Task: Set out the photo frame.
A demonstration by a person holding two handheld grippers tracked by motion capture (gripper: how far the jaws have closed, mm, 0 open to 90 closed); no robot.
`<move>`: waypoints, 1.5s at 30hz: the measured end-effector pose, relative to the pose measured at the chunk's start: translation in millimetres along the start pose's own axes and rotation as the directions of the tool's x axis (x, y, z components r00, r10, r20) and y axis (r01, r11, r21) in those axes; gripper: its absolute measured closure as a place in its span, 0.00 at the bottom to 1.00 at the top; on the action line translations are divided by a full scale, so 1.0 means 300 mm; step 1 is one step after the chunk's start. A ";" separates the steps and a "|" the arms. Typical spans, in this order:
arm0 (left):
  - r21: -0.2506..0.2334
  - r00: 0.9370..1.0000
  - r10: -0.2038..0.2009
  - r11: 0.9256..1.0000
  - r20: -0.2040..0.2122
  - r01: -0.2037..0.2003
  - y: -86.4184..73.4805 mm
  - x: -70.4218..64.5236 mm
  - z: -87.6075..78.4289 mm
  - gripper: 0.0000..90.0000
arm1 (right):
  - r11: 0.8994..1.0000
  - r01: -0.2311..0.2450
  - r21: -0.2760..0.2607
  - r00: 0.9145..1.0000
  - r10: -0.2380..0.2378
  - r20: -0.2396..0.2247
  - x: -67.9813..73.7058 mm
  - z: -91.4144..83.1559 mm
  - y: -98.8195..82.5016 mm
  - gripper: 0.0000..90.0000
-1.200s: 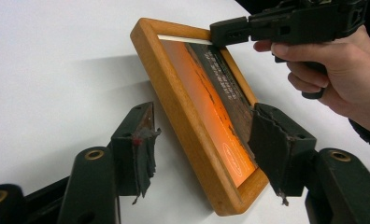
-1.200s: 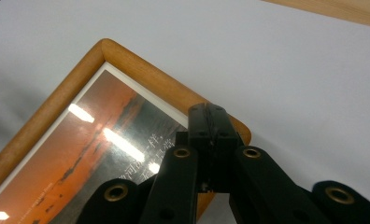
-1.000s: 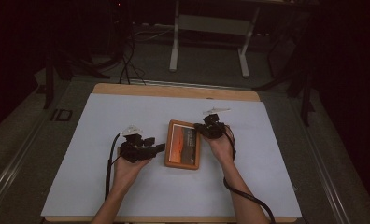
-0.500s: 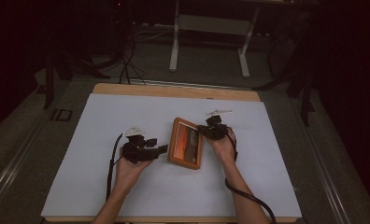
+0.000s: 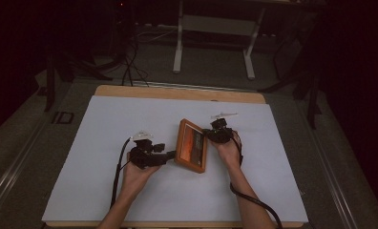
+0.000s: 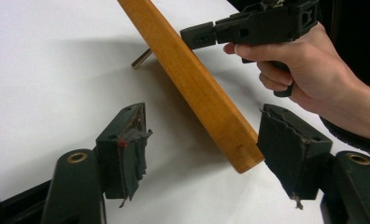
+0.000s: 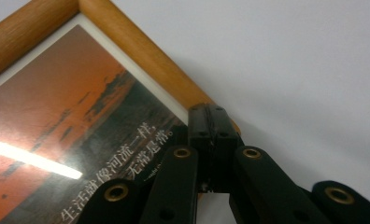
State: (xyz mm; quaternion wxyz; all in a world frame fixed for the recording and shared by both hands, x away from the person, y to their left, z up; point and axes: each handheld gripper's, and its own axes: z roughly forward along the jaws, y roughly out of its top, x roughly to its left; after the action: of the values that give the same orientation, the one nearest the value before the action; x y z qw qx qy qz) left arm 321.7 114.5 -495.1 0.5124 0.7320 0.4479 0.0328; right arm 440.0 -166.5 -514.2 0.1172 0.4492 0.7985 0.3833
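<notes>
A: Starting at the left, what do you see?

B: The left gripper (image 5: 170,155) sits on the white sheet (image 5: 106,124), held in the left hand (image 5: 134,172). Its jaws gape wide with nothing between the pads (image 6: 127,149), though the frame's corner (image 6: 241,156) lies just ahead of them.

A: And the frame itself?

B: The frame (image 5: 192,151) is mid-table, tilted, its right edge lifted off the sheet. A thin metal peg (image 6: 141,58) sticks out beneath it, near the sheet.

A: Who lifts it?

B: The right gripper (image 5: 207,135), in the right hand (image 5: 227,150). Its jaws are pinched tight on the frame's wooden edge, beside the sunset picture (image 7: 80,126) with white script.

A: Anything in the way?

B: A cable (image 5: 254,205) trails from the right gripper down to the table's near edge. Beyond the table stand white legs (image 5: 178,40) of a stand and dark floor cables (image 5: 130,62).
</notes>
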 end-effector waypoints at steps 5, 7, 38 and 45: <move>0.011 1.000 -0.008 1.000 0.003 0.007 -0.004 -0.019 0.024 0.32 | 1.000 -0.001 -0.001 1.000 0.001 -0.002 -0.002 0.002 0.001 1.00; 0.020 1.000 -0.009 1.000 -0.007 0.009 -0.006 -0.028 0.038 0.29 | 1.000 -0.002 0.000 1.000 0.002 -0.002 -0.003 0.002 0.001 1.00; 0.111 0.995 -0.097 0.989 0.005 0.096 0.008 -0.057 0.163 0.56 | 1.000 -0.006 -0.002 1.000 0.006 -0.007 -0.008 0.003 0.003 1.00; 0.127 0.993 -0.112 0.985 -0.031 0.115 0.016 -0.059 0.173 0.59 | 1.000 0.010 0.003 1.000 -0.010 -0.001 -0.007 -0.003 0.004 1.00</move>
State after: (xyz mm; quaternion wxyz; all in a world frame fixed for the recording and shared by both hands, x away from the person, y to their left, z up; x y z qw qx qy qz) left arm 340.5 64.5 -508.8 0.4597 0.7364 0.4961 -0.0164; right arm 441.4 -168.3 -513.1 0.1180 0.4451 0.8013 0.3819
